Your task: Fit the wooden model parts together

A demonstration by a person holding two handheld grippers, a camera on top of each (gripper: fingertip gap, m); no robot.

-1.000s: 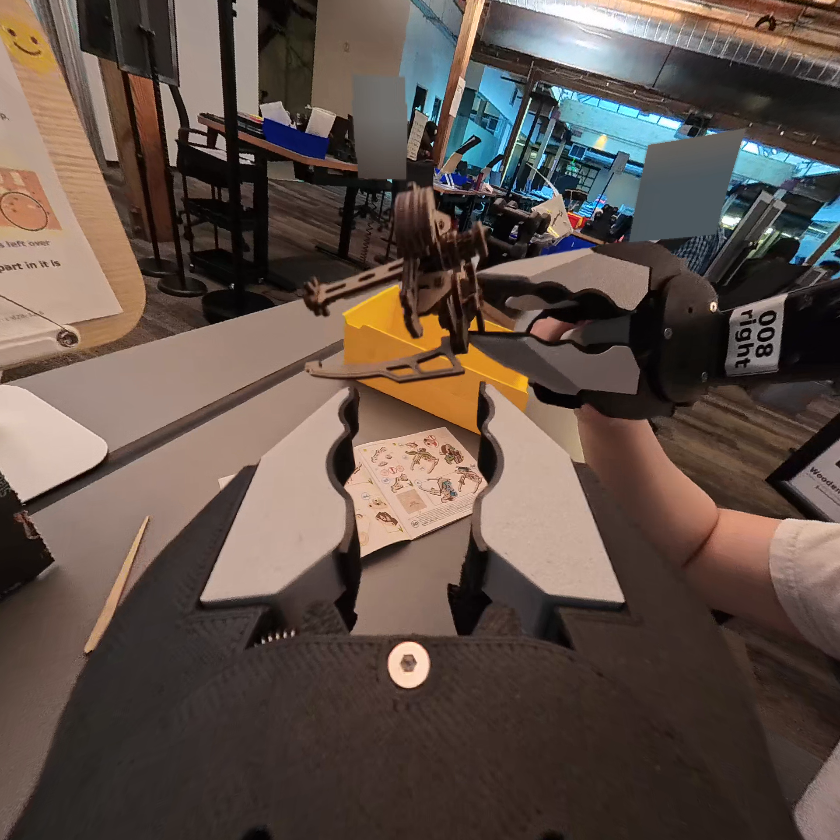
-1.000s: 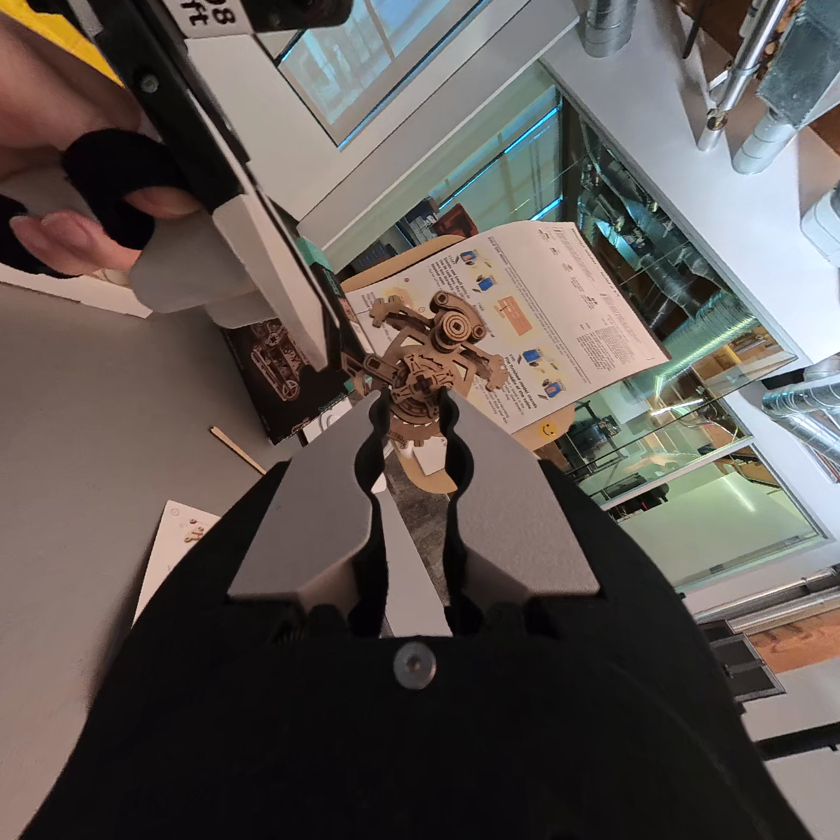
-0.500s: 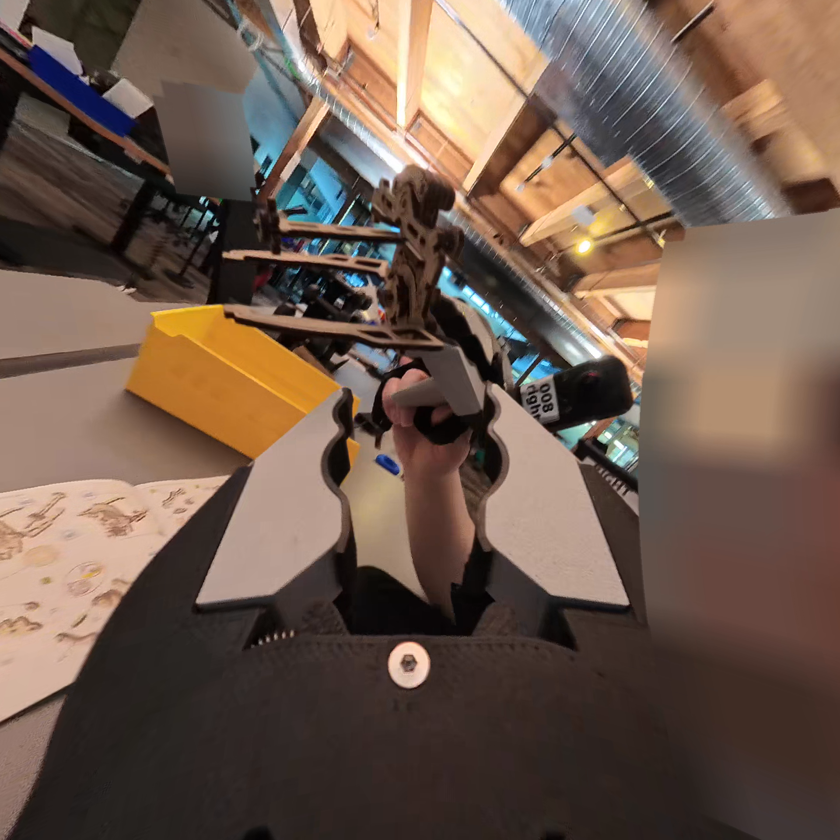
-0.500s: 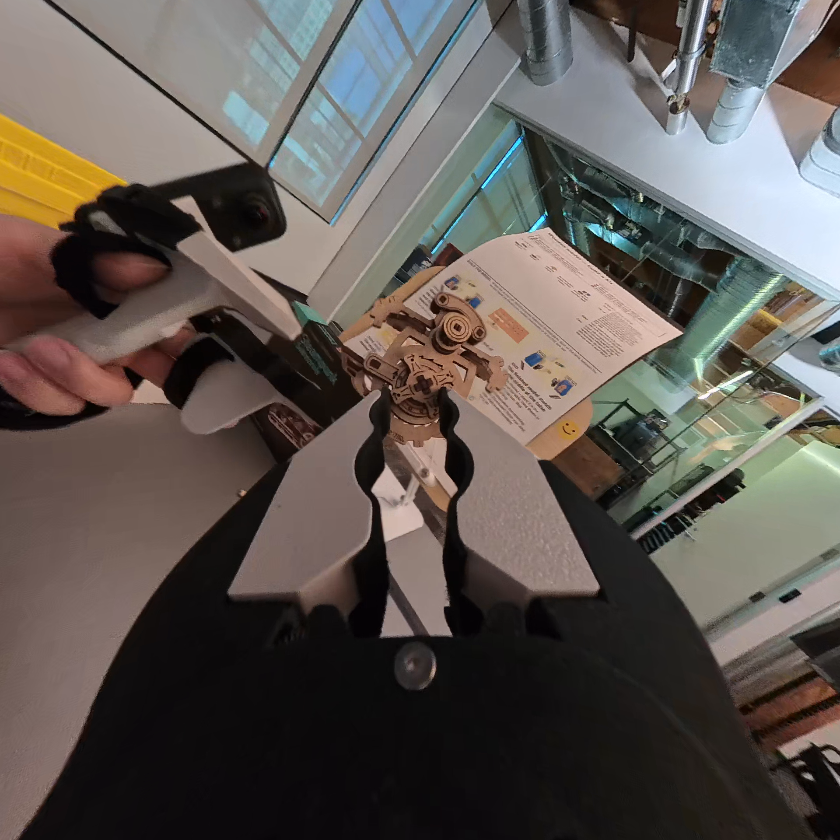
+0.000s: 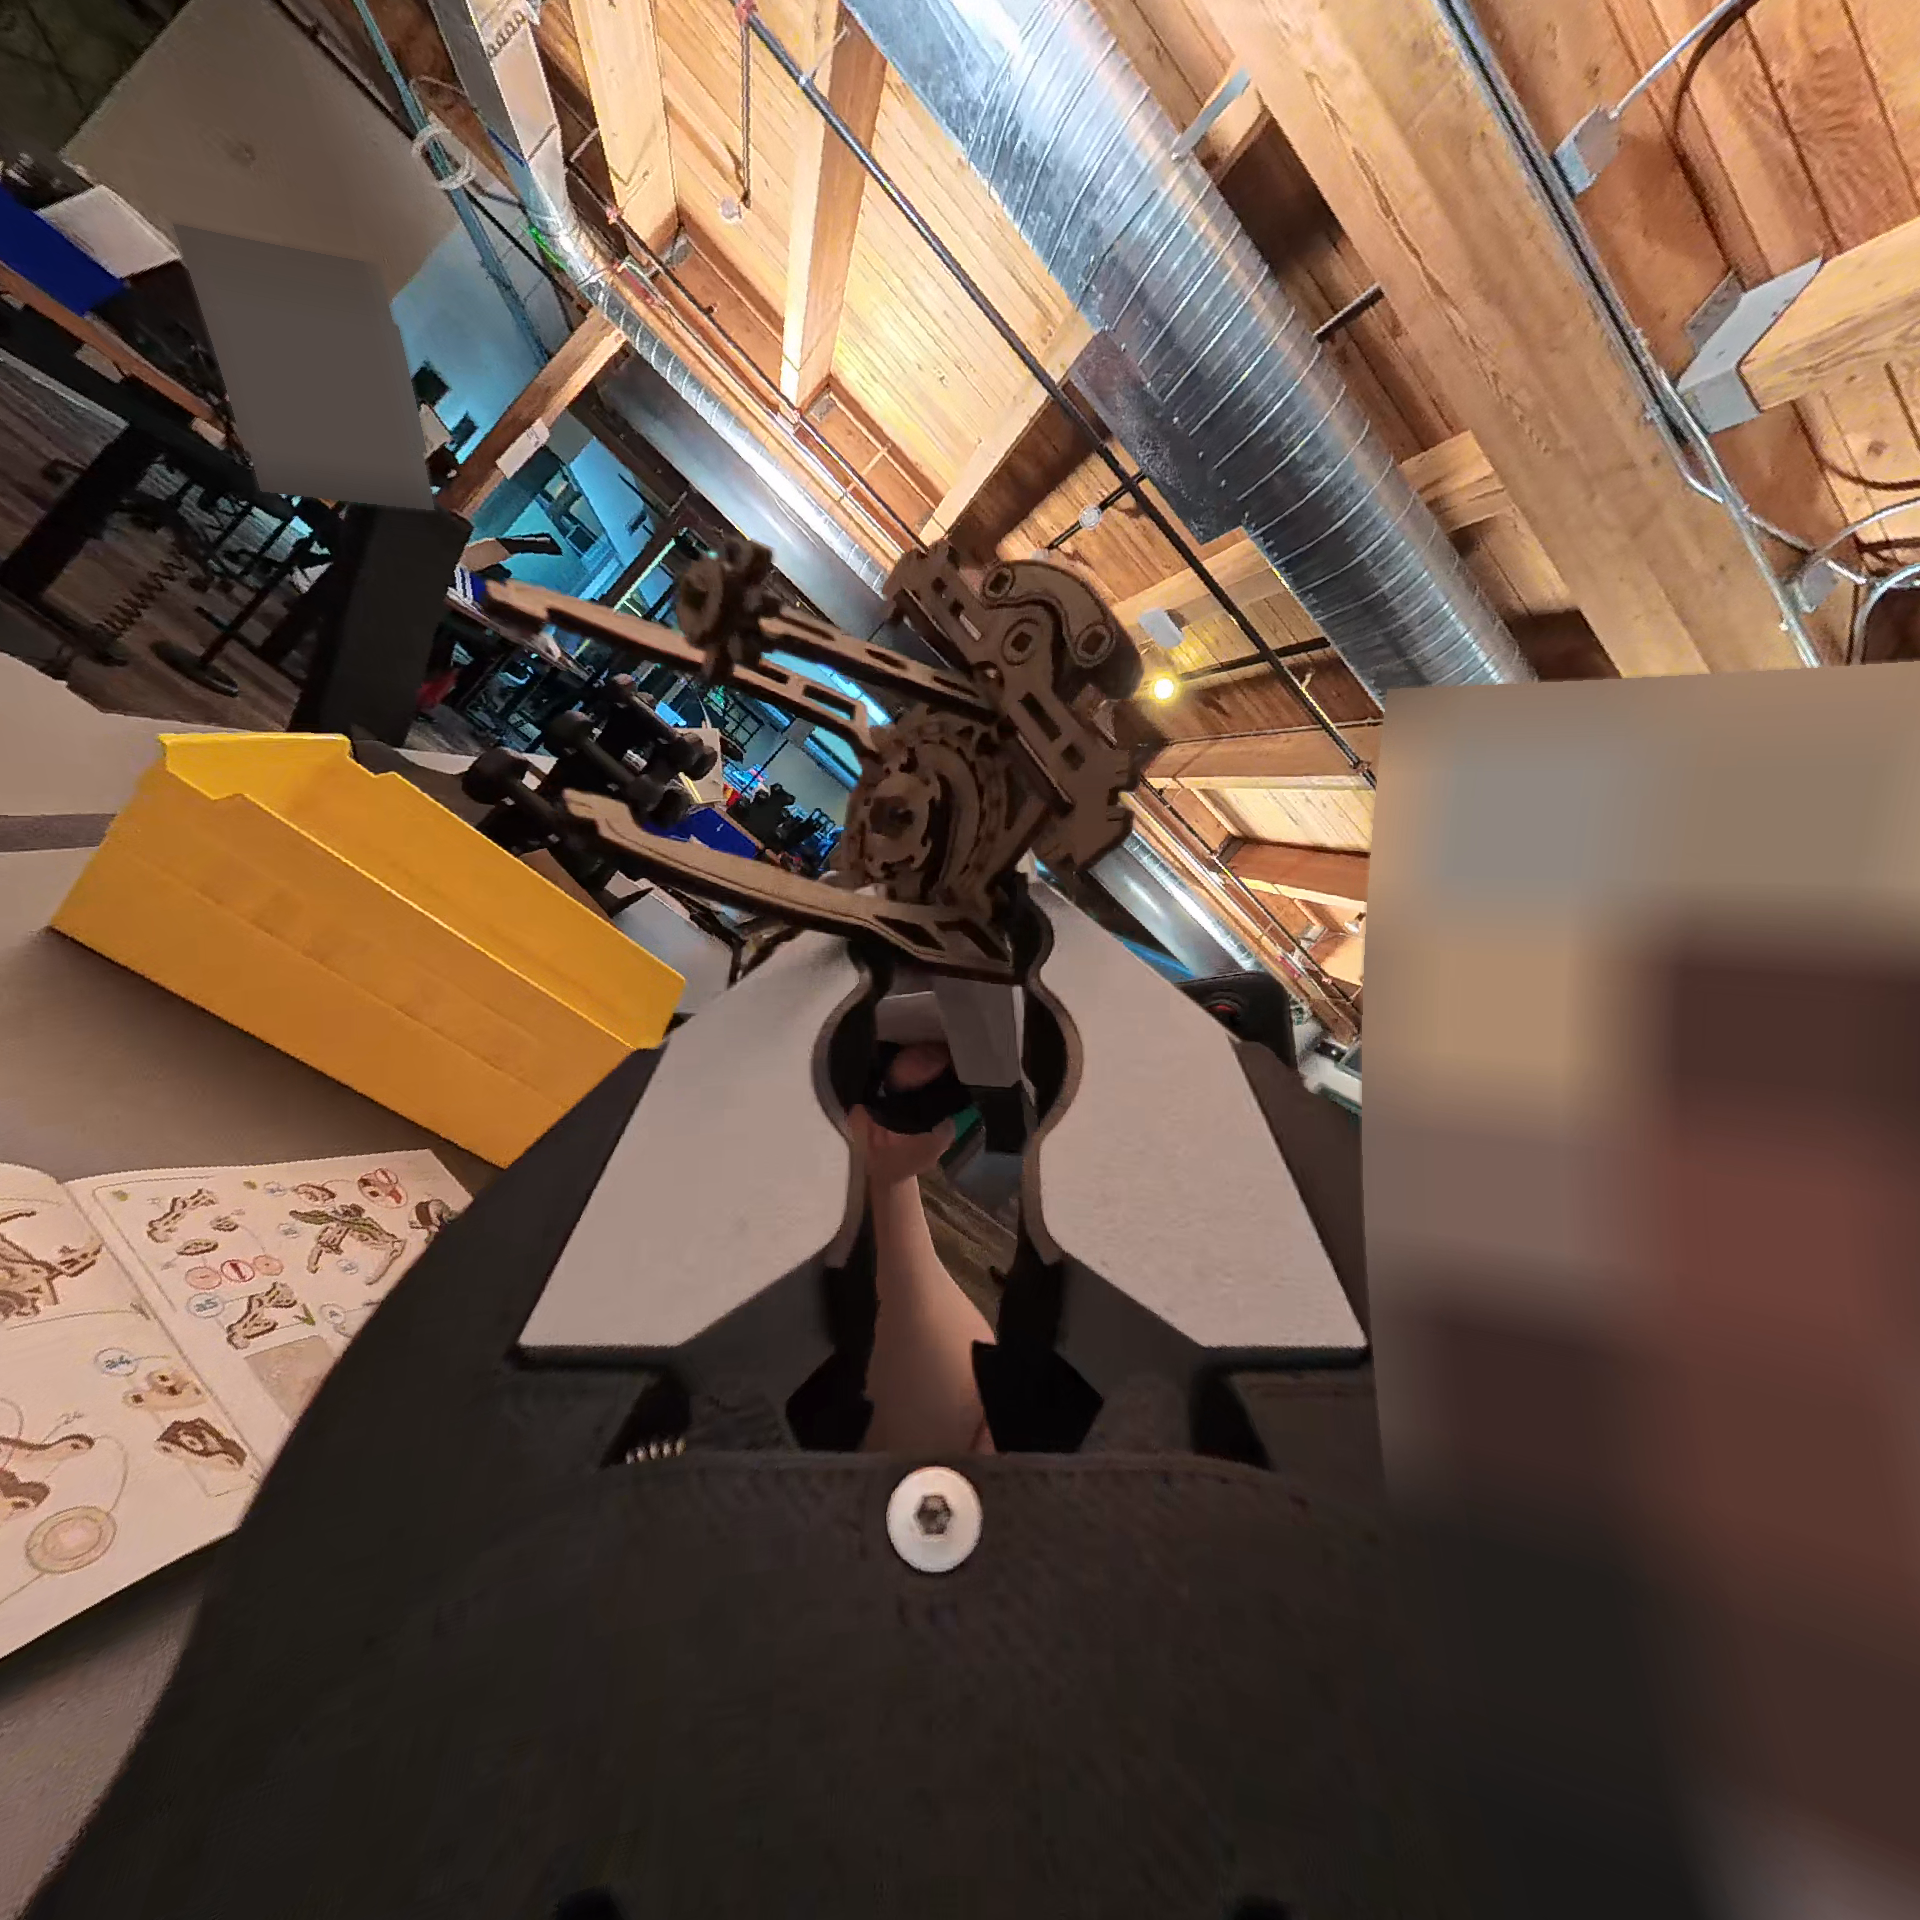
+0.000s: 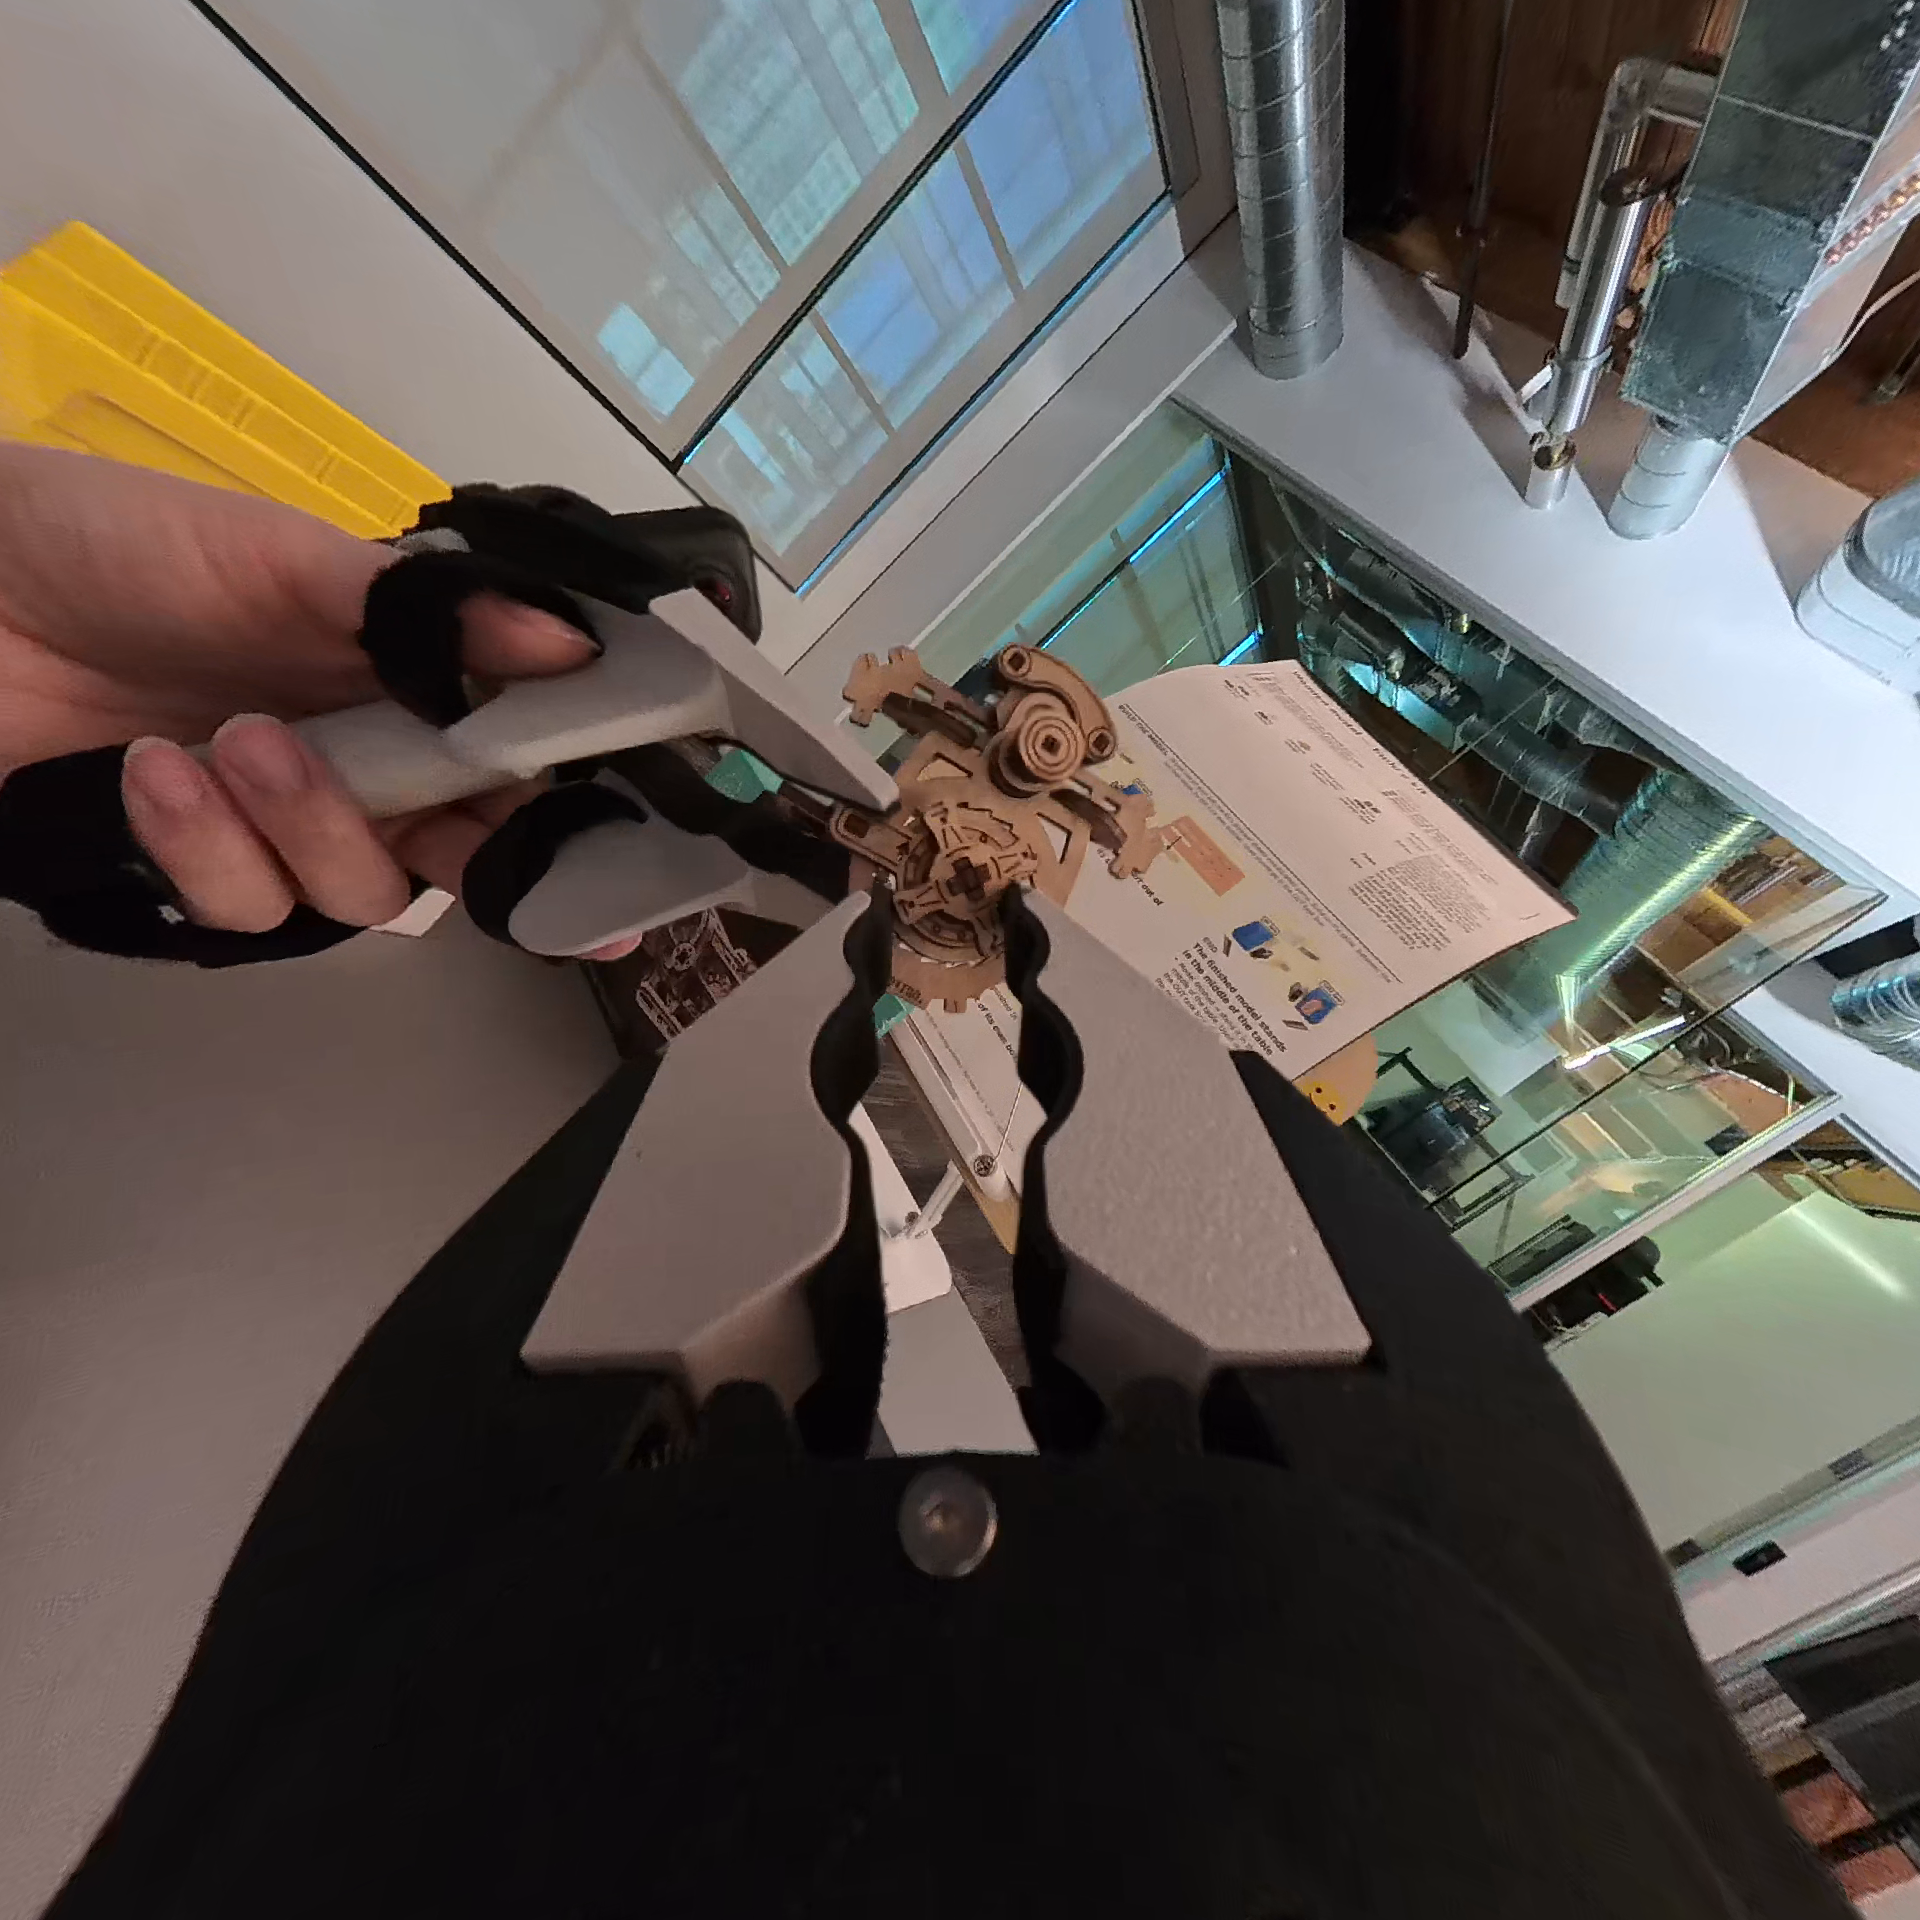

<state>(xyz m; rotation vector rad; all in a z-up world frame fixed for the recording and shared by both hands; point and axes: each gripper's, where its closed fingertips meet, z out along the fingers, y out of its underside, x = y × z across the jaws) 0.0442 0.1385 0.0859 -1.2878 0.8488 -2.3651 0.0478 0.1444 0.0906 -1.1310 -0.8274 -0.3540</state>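
The wooden model (image 5: 935,790), a brown gear hub with long thin arms, is held in the air between both grippers. My left gripper (image 5: 943,951) has its jaws narrowed onto the end of the model's lower arm, and the tips touch it on both sides. My right gripper (image 6: 945,914) is shut on the model's (image 6: 977,831) gear hub. In the right wrist view the left gripper's fingers (image 6: 790,748) come in from the left and touch the model's side. The right gripper's finger (image 5: 977,1029) and a hand show through the left jaws' gap.
A yellow bin (image 5: 343,935) sits on the grey table (image 5: 156,1060) to the left. An open instruction booklet (image 5: 156,1320) lies in front of it. A printed poster sheet (image 6: 1330,862) and a dark box (image 6: 675,966) stand behind the model. Both grippers' tips are close together, under 4 cm apart.
My left gripper swung up to the model and its jaws narrowed onto the lower arm. The right gripper kept its hold and tilted the model slightly.
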